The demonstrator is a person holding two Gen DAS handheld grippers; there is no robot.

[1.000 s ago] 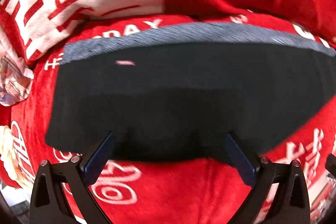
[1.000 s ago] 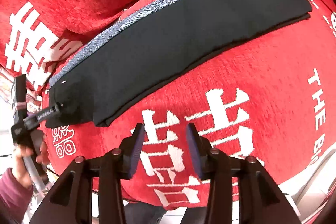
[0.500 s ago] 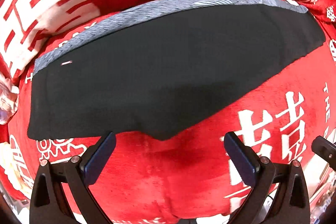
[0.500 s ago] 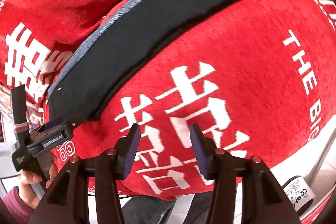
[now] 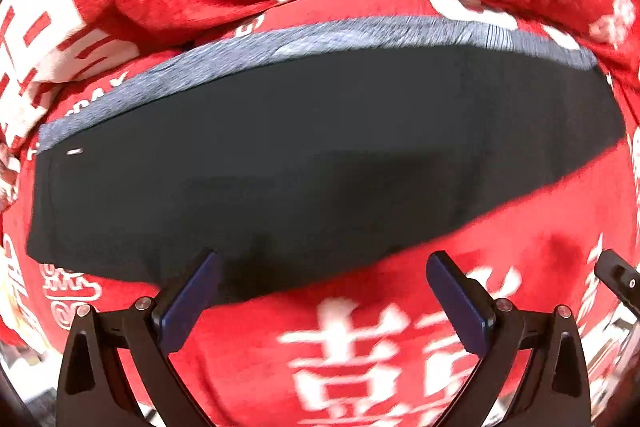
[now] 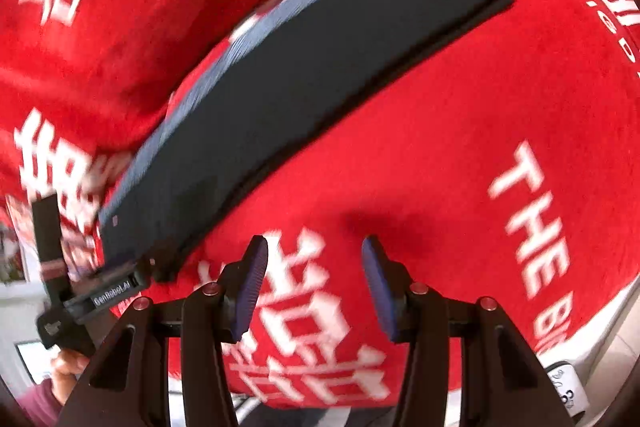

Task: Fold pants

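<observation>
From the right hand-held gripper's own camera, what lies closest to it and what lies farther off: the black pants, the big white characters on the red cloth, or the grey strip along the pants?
1. White characters: on the red cloth, just beneath the open right hand-held gripper.
2. Black pants: ahead, running diagonally from lower left to upper right.
3. Grey strip: along the pants' far edge.

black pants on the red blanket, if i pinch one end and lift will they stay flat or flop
The black pants will probably flop: they lie as thin, soft layers following the red blanket. The doubled layers, offset at the far end, may slide apart. They look light; the open left gripper could likely lift them.
</observation>
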